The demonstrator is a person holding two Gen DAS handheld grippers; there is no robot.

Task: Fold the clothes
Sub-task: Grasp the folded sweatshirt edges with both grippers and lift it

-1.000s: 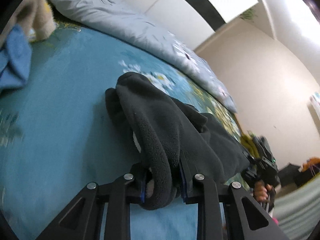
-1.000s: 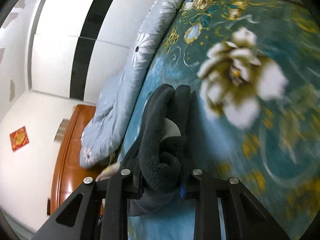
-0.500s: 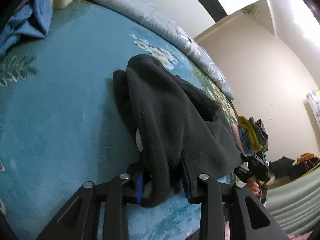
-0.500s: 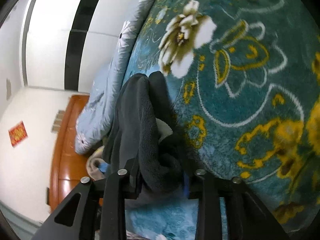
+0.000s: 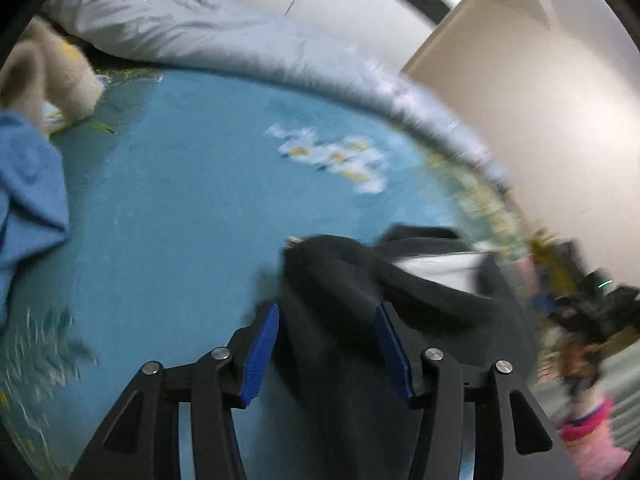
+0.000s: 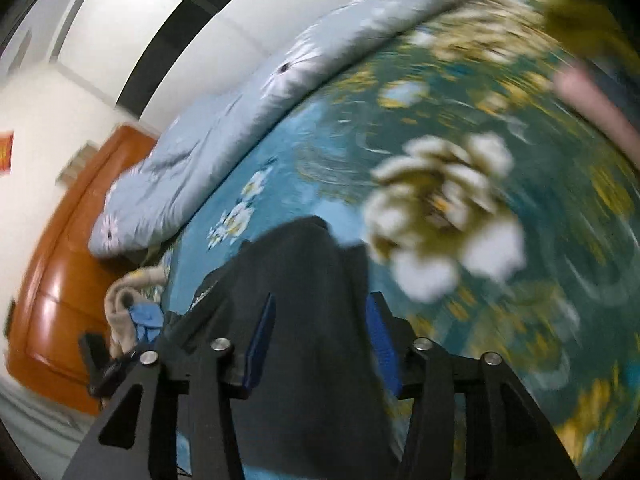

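Note:
A dark grey fleece garment (image 5: 344, 320) lies folded on the teal flowered bedspread (image 5: 168, 200). It also shows in the right wrist view (image 6: 304, 320). My left gripper (image 5: 326, 344) is open, its blue pads apart, with the fleece lying loose between and below them. My right gripper (image 6: 320, 340) is open the same way over the other end of the fleece. The right gripper and the hand that holds it show blurred at the right edge of the left wrist view (image 5: 592, 312).
A pale blue quilt (image 5: 208, 28) lies along the far side of the bed. A blue cloth (image 5: 28, 196) and a beige plush toy (image 5: 44, 76) sit at the left. An orange wooden headboard (image 6: 52, 264) stands at the bed's end. Both views are motion-blurred.
Both grippers have opened and let go of the fleece, which now lies on the bed. Both have pulled back a little from it.

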